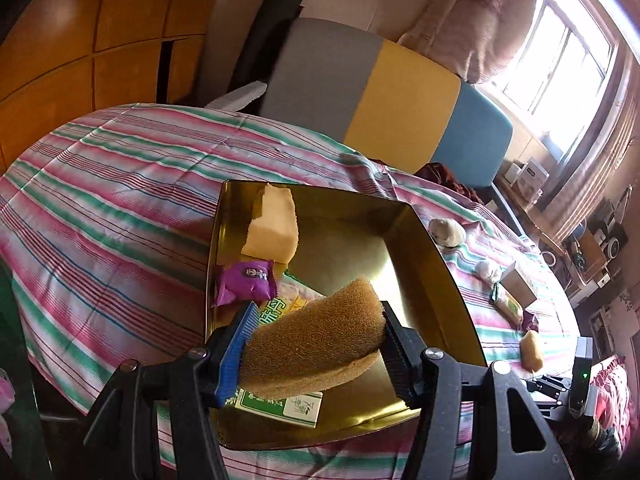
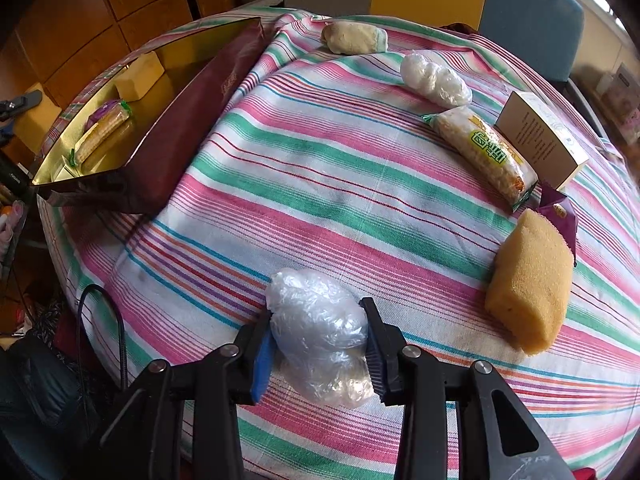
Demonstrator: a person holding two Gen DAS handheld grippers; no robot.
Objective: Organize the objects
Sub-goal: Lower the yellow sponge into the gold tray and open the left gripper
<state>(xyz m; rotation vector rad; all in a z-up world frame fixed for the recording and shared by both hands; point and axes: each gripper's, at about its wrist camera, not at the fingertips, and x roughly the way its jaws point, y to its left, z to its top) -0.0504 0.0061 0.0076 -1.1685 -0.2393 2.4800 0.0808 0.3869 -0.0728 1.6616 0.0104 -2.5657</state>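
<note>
My left gripper (image 1: pixel 316 320) is shut on a brown sponge (image 1: pixel 316 344) and holds it over a gold-lined tin box (image 1: pixel 432 248). The box holds a yellow sponge block (image 1: pixel 274 226), a purple snack packet (image 1: pixel 246 282) and green-and-white packets (image 1: pixel 280 406). My right gripper (image 2: pixel 318 334) is shut on a clear plastic-wrapped bundle (image 2: pixel 320 336) just above the striped cloth (image 2: pixel 320 168). The box also shows in the right wrist view (image 2: pixel 172 128) at far left.
On the cloth to the right lie a yellow sponge (image 2: pixel 530 280), a corn packet (image 2: pixel 484 152), a small carton (image 2: pixel 540 136), a white plastic bundle (image 2: pixel 434 78) and a wrapped bun (image 2: pixel 354 38). A colour-blocked chair (image 1: pixel 380 92) stands behind the table.
</note>
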